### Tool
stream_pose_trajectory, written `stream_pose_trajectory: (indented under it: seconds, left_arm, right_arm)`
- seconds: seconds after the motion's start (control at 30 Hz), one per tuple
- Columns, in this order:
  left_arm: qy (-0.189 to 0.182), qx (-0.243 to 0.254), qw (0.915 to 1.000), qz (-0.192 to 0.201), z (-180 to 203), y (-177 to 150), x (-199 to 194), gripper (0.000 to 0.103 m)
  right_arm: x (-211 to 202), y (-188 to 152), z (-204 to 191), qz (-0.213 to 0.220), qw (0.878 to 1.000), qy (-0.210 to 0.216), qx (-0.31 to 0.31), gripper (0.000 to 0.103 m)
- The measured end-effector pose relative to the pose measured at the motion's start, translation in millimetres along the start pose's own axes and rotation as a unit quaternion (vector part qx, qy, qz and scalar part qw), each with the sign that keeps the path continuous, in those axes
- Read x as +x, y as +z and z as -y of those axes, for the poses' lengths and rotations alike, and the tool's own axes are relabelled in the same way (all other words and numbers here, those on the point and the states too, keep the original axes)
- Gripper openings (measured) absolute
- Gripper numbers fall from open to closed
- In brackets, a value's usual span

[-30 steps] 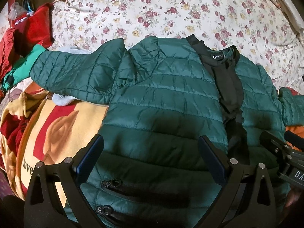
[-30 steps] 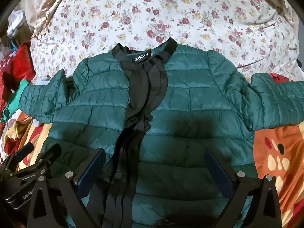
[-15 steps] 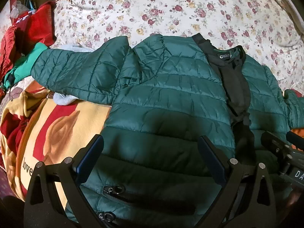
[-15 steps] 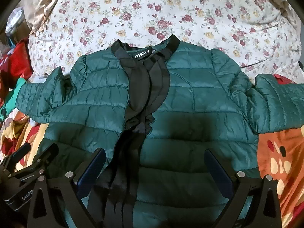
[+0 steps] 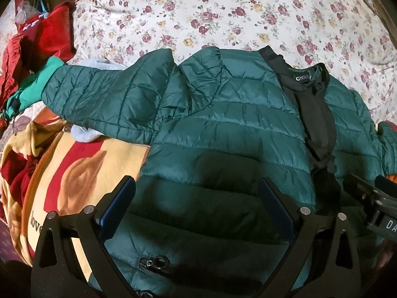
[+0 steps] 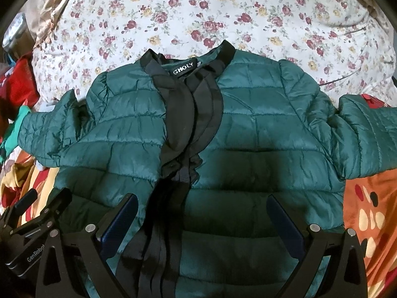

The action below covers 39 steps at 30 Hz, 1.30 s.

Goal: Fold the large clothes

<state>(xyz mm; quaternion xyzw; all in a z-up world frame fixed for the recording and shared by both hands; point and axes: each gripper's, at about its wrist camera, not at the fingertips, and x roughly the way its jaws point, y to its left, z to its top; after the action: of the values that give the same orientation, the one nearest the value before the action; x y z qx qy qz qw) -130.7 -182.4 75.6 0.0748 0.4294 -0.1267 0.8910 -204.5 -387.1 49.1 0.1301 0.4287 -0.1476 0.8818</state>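
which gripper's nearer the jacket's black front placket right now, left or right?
Right. The right gripper hangs open almost over the black placket, which runs down past its left finger. The left gripper, also open, sits over the green jacket panel, placket off to its right.

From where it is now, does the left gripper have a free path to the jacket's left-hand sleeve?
Probably yes. The left gripper is open above the jacket, and the sleeve lies spread flat to its left on top of the blankets, with nothing over it. The right gripper sits on the other side.
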Motion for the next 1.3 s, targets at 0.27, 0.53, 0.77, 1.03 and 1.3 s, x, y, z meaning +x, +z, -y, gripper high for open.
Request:
stream_pose_trajectory:
  seconds: [0.27, 0.53, 0.77, 1.03, 1.3]
  left_arm:
    - [0.003, 0.001, 1.0, -0.001, 0.7, 3.1, 3.8, 0.1]
    - [0.004, 0.0, 1.0, -0.001, -0.5, 7.4, 5.1, 0.1]
    - [0.003, 0.004, 1.0, 0.001, 2.5, 9.2, 5.1, 0.1]
    - [0.006, 0.004, 1.0, 0.001, 2.1, 8.7, 6.2, 0.1]
    - [0.007, -0.007, 0.9999, 0.003, -7.6, 12.0, 6.7, 0.1]
  right_arm:
    - [1.8, 3.4, -1.1, 0.003, 1.0, -0.004, -0.002, 0.102]
    - [4.2, 4.6, -1.8, 0.002, 1.0, -0.006, -0.003, 0.102]
    - [2.7, 6.2, -0.1, 0.006, 1.0, -0.005, -0.002, 0.102]
    - [4.9, 7.6, 4.2, 0.002, 1.0, -0.011, 0.003, 0.102]
    - [6.5, 9.0, -2.8, 0.001, 1.0, -0.009, -0.005, 0.102]
